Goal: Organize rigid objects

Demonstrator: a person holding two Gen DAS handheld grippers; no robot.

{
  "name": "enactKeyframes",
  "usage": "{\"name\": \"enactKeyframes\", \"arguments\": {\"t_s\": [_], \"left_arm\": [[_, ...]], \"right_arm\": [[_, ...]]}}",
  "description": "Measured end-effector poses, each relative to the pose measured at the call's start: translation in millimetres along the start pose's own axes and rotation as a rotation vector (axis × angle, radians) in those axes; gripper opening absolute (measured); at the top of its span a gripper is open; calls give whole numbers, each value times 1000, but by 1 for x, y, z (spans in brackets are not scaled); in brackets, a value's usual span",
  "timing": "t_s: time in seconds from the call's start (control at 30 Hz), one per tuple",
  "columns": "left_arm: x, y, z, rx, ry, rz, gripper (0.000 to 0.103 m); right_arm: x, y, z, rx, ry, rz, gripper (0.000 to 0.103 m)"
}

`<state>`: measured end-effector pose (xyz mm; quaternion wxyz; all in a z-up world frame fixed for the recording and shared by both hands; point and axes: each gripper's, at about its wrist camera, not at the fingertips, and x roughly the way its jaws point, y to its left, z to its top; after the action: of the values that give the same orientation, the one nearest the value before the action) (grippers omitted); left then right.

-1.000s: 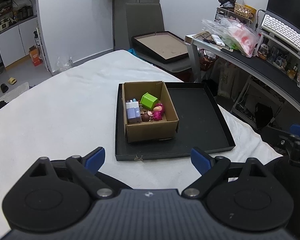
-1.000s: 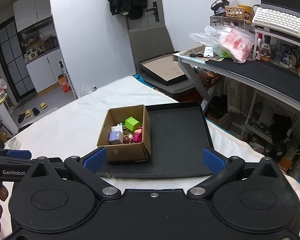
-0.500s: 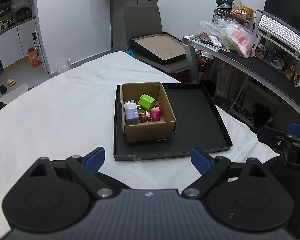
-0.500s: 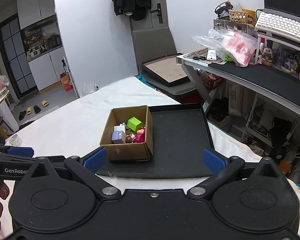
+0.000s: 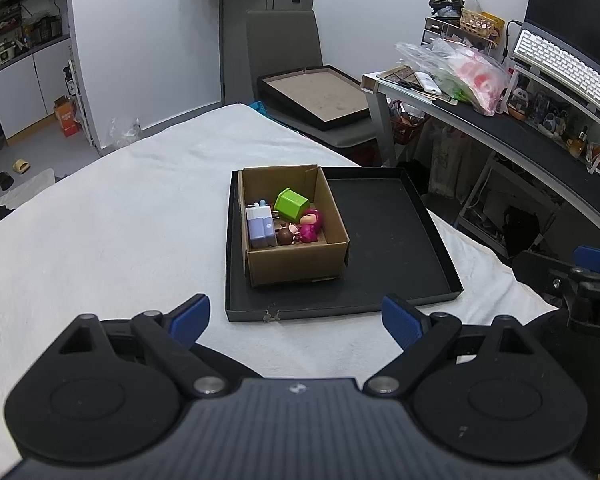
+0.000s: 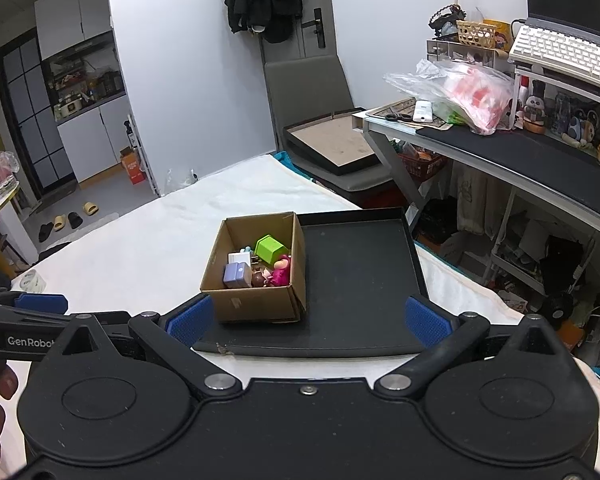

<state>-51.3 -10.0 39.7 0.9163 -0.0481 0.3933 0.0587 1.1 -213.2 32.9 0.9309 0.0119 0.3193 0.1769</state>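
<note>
Hovering left gripper [image 5: 296,318] | right gripper [image 6: 307,320] | both wide | cardboard box [image 5: 300,266] apart

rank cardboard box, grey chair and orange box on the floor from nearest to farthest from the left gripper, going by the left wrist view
1. Cardboard box: straight ahead of the left gripper, on the black tray.
2. Grey chair: beyond the white table's far edge.
3. Orange box: far left, on the floor by the wall.
</note>
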Motion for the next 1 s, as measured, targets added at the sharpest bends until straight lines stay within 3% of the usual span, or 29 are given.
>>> {"name": "enactKeyframes", "arguments": {"t_s": [0.67, 1.0], "left_arm": [[0, -3, -5, -3, 5, -9, 92], [-2, -1, -8, -13, -35, -12, 92]], "right_arm": [[-4, -3, -4, 8, 0, -1, 103], [0, -3, -9, 11, 6, 8, 103]]}}
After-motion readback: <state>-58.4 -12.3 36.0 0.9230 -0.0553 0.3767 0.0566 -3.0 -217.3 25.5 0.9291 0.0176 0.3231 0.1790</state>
